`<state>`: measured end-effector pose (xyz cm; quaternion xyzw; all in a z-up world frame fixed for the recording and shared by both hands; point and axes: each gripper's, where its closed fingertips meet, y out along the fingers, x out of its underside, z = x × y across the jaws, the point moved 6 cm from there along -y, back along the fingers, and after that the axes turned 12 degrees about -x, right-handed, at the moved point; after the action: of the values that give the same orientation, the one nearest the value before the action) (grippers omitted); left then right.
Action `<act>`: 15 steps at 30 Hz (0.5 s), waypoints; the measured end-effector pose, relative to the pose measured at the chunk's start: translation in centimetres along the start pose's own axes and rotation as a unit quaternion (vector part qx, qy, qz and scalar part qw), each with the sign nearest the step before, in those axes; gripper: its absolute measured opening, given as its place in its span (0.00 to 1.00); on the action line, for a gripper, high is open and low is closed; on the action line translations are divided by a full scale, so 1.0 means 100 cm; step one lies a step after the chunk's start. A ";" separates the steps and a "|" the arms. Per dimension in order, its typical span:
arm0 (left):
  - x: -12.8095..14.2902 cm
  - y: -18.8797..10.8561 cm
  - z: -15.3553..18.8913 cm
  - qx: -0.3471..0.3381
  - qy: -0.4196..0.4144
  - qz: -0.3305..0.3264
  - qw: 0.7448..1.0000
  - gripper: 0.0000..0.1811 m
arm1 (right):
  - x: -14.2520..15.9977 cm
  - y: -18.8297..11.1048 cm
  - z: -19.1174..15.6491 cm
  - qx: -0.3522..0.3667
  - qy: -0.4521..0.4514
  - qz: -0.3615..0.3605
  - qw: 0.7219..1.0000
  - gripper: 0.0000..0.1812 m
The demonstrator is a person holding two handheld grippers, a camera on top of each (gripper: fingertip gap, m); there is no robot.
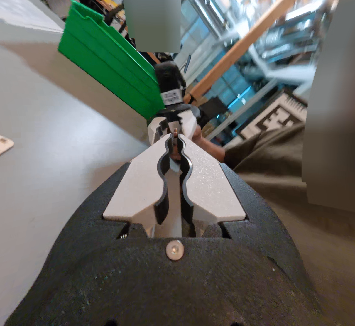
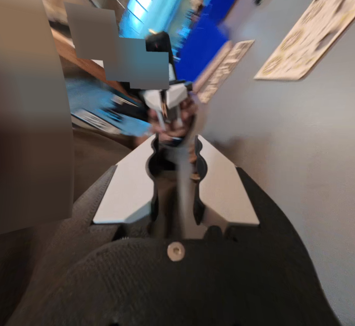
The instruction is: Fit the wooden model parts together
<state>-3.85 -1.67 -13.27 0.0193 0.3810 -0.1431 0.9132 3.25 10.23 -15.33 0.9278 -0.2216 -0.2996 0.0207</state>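
Up close, the left gripper (image 1: 175, 137) has its white fingers drawn nearly together, the tips pinching a small thin wooden piece (image 1: 175, 131) that pokes out just past them. Facing it point to point is the right gripper (image 1: 173, 124), held in a person's hand (image 1: 197, 134) above the pale grey table (image 1: 48, 143). A green bin (image 1: 107, 63) stands on the table behind them, and a scrap of a light wooden sheet (image 1: 4, 144) lies at the table's left edge. From the right wrist view, which is badly smeared, the right gripper (image 2: 176, 140) looks parted by a modest gap, with what may be a thin part (image 2: 193, 155) lying against its right finger; I cannot tell whether it is gripped. Beyond it the left gripper (image 2: 164, 112) shows a sliver of wood between its fingers. Two wooden part sheets (image 2: 307, 34) (image 2: 221, 69) lie flat on the table to the right.
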 end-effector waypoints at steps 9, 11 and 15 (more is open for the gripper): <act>0.012 0.006 -0.007 -0.013 -0.106 -0.018 0.994 0.00 | 0.015 0.022 -0.031 0.322 -0.592 -0.184 0.716 0.12; 0.014 0.007 -0.007 -0.015 -0.107 -0.024 0.994 0.00 | 0.019 0.025 -0.032 0.334 -0.624 -0.195 0.679 0.11; 0.017 0.009 -0.005 -0.009 -0.106 -0.034 0.994 0.00 | 0.020 0.028 -0.035 0.333 -0.631 -0.186 0.675 0.07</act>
<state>-2.82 -1.12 -14.92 -0.0172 0.2835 -0.1720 0.9433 5.54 6.53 -13.10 0.4853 -0.0900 -0.7178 -0.4910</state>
